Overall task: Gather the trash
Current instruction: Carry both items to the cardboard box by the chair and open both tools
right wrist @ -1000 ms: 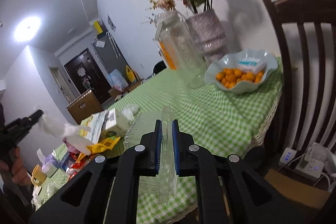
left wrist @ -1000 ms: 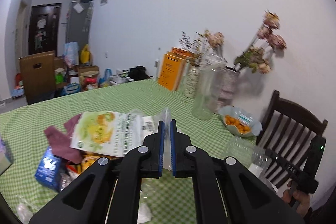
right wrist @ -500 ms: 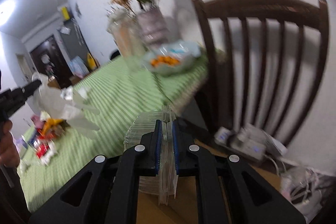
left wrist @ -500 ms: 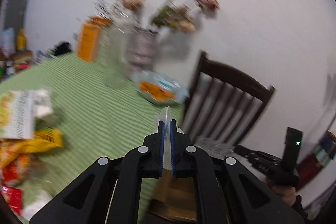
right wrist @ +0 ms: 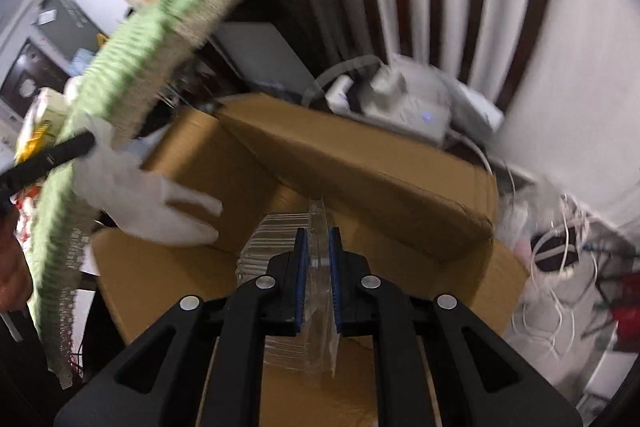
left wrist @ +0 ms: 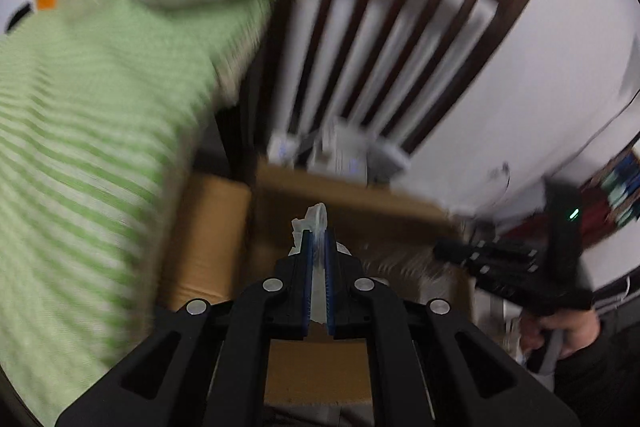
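Observation:
My left gripper is shut on a thin clear plastic wrapper, whose crumpled end sticks out past the blue pads. It hangs over an open cardboard box on the floor beside the table. My right gripper is shut on a ribbed clear plastic container, held edge-on above the same cardboard box. In the right wrist view the left gripper shows at the left, with the pale wrapper hanging from it over the box's flap. The right gripper appears at the right of the left wrist view.
The table with the green checked cloth stands left of the box. A dark wooden chair stands behind it against the white wall. White power strips and chargers lie under the chair. Tangled cables lie right of the box.
Both grippers swung away from the tabletop, tilted downward and came over the cardboard box on the floor. Each still holds its piece of plastic.

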{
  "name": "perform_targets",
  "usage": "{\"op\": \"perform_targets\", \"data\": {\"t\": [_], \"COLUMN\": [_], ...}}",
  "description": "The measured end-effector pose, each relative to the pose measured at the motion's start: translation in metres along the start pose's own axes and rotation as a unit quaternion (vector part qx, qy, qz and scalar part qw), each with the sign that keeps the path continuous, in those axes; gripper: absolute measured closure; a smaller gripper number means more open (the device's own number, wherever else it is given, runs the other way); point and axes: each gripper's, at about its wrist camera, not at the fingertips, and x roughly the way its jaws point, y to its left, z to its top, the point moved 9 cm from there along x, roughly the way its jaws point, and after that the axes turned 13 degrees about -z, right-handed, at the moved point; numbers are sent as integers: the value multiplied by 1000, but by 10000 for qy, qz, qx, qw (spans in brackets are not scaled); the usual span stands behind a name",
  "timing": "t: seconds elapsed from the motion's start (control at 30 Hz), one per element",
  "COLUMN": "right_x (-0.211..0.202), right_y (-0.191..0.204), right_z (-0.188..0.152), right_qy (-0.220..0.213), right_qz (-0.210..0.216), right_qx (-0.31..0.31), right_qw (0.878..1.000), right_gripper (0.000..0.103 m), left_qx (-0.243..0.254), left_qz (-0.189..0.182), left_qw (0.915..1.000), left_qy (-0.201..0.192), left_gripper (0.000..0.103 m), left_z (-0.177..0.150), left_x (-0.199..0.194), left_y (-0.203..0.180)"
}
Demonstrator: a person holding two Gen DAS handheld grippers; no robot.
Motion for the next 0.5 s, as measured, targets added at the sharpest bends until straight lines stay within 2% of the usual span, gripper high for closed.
{"op": "perform_targets", "data": {"t": [0.1, 0.2, 0.27, 0.3, 0.33, 0.37, 0.4, 0.43, 0.5], "right_x": [17, 37, 46, 50, 51, 50, 46, 42, 35], "right_y": [-5, -13, -16, -17, -18, -18, -20, -20, -22], "right_z": [-7, -16, -20, -22, -23, -24, -22, -20, -15], "right_qy": [185, 418, 515, 545, 585, 580, 508, 415, 322], "right_qz": [-328, -766, -976, -1026, -1097, -1184, -1290, -1381, -1494], "right_qx": [-123, -163, -256, -262, -259, -292, -336, -360, -413], "right_qw": [9992, 9960, 9936, 9929, 9919, 9908, 9898, 9889, 9874], "right_gripper": [91, 89, 88, 84, 73, 63, 44, 40, 40], "left_qx": [53, 32, -48, -127, -149, -109, 30, 136, 294], "left_qz": [516, 865, 975, 950, 1006, 1073, 1131, 1166, 1198], "left_qw": [9974, 9940, 9916, 9907, 9902, 9901, 9905, 9904, 9899], "left_qy": [492, 666, 847, 961, 962, 901, 778, 733, 698], "left_gripper": [99, 97, 87, 73, 52, 46, 41, 37, 34], "left_z": [-15, -22, -29, -32, -32, -32, -29, -26, -22], "left_x": [48, 73, 82, 87, 87, 84, 79, 80, 75], "left_y": [20, 37, 46, 48, 50, 52, 51, 49, 46]}}
